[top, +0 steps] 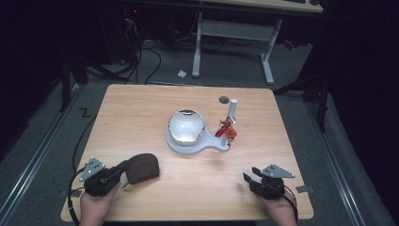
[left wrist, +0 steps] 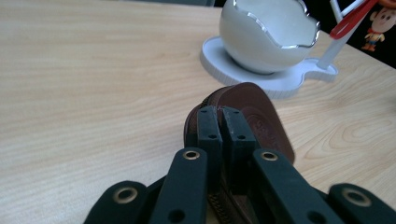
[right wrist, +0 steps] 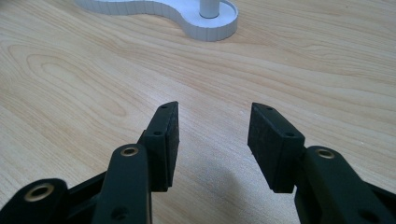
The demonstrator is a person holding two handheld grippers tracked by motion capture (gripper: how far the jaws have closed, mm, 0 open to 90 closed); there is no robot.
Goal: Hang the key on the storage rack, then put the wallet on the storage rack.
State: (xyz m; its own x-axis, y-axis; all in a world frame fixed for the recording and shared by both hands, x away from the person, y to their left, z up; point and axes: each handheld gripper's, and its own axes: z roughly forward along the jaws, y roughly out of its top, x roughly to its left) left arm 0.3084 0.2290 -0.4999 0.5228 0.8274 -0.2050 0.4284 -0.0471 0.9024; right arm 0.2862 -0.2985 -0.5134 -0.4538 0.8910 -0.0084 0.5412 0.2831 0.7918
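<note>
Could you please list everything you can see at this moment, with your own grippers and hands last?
table: one, light wood, fills the middle of the high view.
stand: one, white, table centre, with an upright post at its right end.
bowl: one, white with a silver rim, on the stand.
figurine: one, red and orange, by the post.
pouch: one, brown, near left of the table.
desk: one, white-legged, on the floor beyond the table.
left gripper: black, shut on the pouch's edge.
right gripper: black, open above bare table.
hands: two, at the bottom edge.
</note>
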